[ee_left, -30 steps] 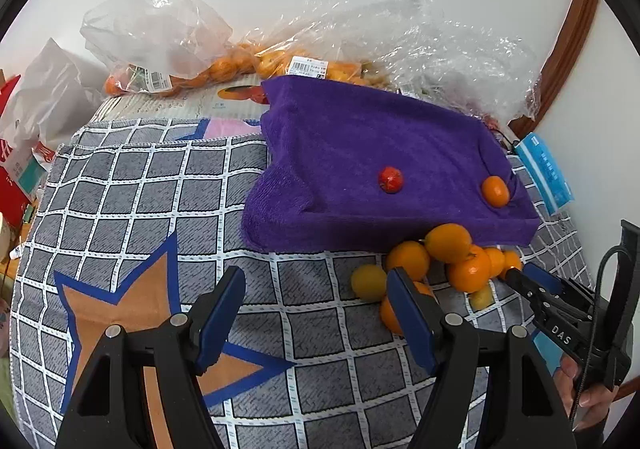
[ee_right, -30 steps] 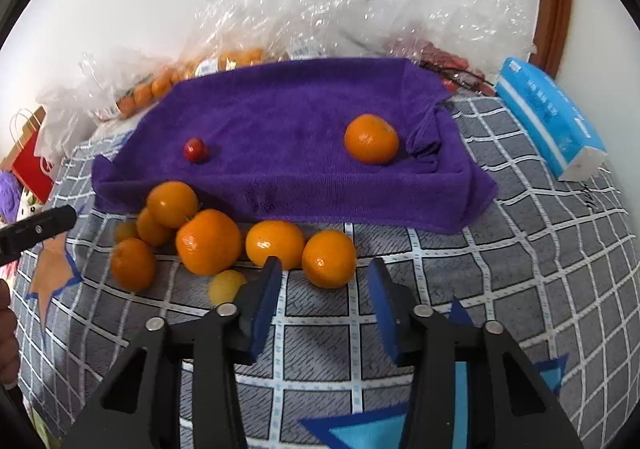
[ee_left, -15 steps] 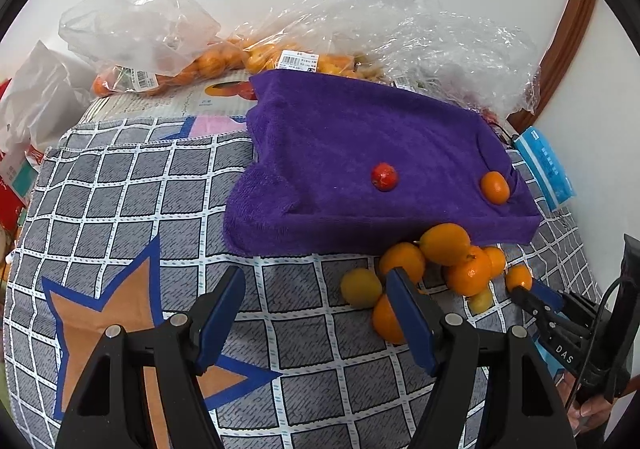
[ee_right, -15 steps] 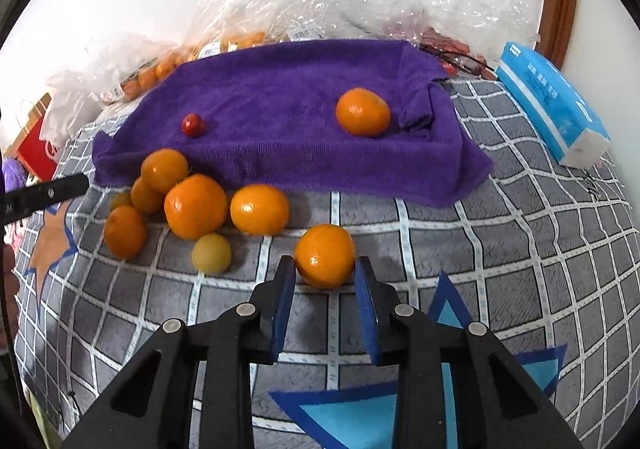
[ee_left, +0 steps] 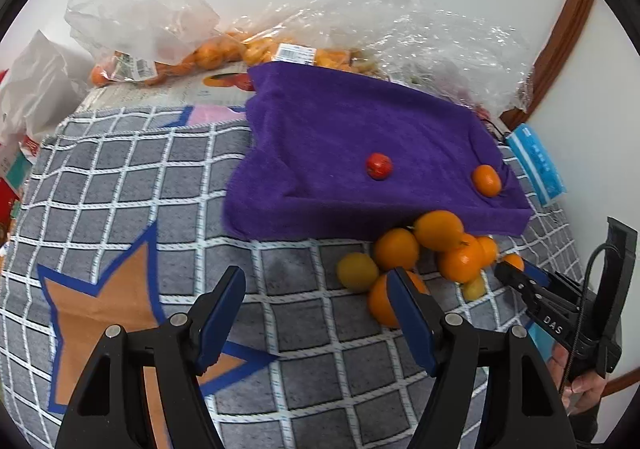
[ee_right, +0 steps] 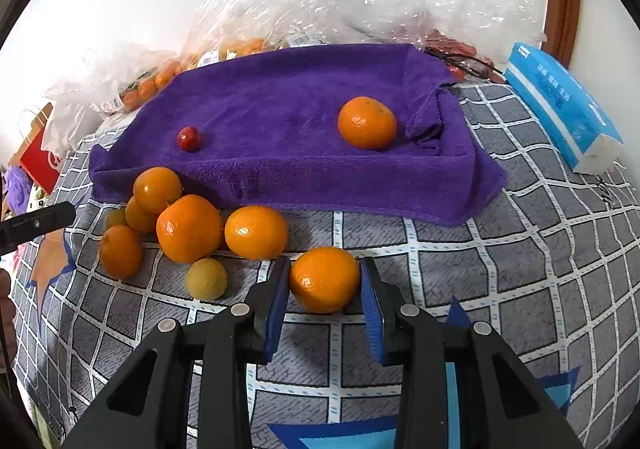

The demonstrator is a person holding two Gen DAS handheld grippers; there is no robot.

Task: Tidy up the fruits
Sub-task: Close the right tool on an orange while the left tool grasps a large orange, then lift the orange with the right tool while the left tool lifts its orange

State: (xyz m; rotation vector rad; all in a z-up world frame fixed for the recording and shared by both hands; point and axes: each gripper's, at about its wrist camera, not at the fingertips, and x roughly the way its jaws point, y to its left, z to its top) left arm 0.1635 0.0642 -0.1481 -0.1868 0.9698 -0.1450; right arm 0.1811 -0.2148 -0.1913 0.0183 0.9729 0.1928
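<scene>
At frame centre, a purple towel (ee_right: 296,137) carried one orange mandarin (ee_right: 367,123) and one small red fruit (ee_right: 188,138). The table cover (ee_right: 540,249) below was grey with a white grid and blue-edged orange stars. The packet (ee_right: 560,109) at upper right was blue and white.

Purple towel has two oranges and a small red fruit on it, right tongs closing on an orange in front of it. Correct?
Not quite. The right wrist view shows the purple towel carrying one orange plus the small red fruit. The right tongs do bracket an orange in front of it.
</scene>
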